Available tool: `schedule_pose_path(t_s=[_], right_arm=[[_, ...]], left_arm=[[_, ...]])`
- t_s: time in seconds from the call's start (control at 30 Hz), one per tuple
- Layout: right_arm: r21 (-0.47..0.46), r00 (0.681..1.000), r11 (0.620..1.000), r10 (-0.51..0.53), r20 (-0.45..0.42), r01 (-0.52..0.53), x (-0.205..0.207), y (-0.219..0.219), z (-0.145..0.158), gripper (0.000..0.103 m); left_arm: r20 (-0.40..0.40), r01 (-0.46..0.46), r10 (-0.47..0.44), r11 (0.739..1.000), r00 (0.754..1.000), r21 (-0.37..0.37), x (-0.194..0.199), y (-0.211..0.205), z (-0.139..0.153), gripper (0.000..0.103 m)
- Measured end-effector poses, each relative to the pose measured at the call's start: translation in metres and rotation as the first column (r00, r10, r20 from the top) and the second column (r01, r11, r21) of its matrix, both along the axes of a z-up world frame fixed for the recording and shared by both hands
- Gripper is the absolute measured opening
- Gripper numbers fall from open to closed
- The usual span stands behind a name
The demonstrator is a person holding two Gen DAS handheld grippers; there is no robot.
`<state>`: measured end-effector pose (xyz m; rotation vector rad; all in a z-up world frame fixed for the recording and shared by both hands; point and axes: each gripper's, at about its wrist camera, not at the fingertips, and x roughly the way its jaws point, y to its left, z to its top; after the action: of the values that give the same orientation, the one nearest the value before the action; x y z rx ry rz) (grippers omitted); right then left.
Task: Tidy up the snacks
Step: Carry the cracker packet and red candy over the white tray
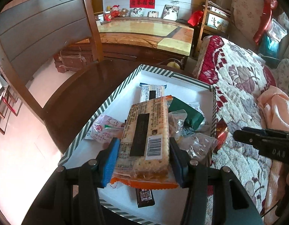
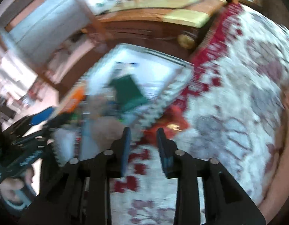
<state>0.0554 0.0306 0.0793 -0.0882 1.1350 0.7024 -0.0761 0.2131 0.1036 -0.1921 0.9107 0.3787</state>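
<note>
My left gripper point(image 1: 143, 150) is shut on a cracker pack point(image 1: 146, 131) in a clear and orange wrapper, held above a white box with a green-striped rim point(image 1: 114, 95). In the box lie a white and blue bar point(image 1: 151, 91), a dark green packet point(image 1: 185, 112), a pink snack bag point(image 1: 105, 127), clear-wrapped snacks point(image 1: 198, 144) and a dark brown stick pack point(image 1: 144, 196). My right gripper point(image 2: 143, 131) is open and empty above the flowered quilt, just right of the box point(image 2: 163, 69); that view is blurred. It also shows in the left wrist view point(image 1: 238, 136) at the right edge.
The box sits on a dark round wooden table point(image 1: 84, 93). A wooden chair point(image 1: 41, 33) stands at the left. A flowered quilt point(image 1: 238, 97) covers the seat at the right, with a red packet point(image 1: 222, 133) next to the box. A marble-topped cabinet point(image 1: 144, 31) stands behind.
</note>
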Motion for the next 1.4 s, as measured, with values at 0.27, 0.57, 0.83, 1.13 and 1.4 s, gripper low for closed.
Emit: schedule_pose_path(t_s=[0.27, 0.57, 0.83, 1.13, 1.4], right_arm=[[0.057, 0.989, 0.994, -0.081, -0.126, 0.089, 0.016, -0.01, -0.037, 0.051], [0.096, 0.978, 0.986, -0.118, -0.169, 0.136, 0.037, 0.007, -0.065, 0.041], [0.079, 0.998, 0.996, -0.044, -0.055, 0.048, 0.02, -0.002, -0.032, 0.023], [0.079, 0.999, 0.996, -0.026, -0.037, 0.029, 0.019, -0.01, -0.016, 0.023], [0.123, 0.997, 0.99, 0.072, 0.01, -0.072, 0.01, 0.027, 0.019, 0.023]], left_arm=[[-0.018, 0.007, -0.008, 1.0, 1.0, -0.004, 0.004, -0.003, -0.007, 0.054], [-0.028, 0.016, -0.016, 1.0, 0.999, -0.001, 0.004, -0.004, -0.011, 0.054], [-0.01, 0.0, 0.0, 1.0, 1.0, -0.008, -0.002, 0.001, -0.007, 0.054], [-0.004, -0.022, 0.022, 1.0, 1.0, -0.006, -0.006, 0.009, -0.006, 0.054], [-0.006, -0.039, 0.039, 0.999, 0.999, 0.009, -0.004, 0.009, -0.008, 0.054]])
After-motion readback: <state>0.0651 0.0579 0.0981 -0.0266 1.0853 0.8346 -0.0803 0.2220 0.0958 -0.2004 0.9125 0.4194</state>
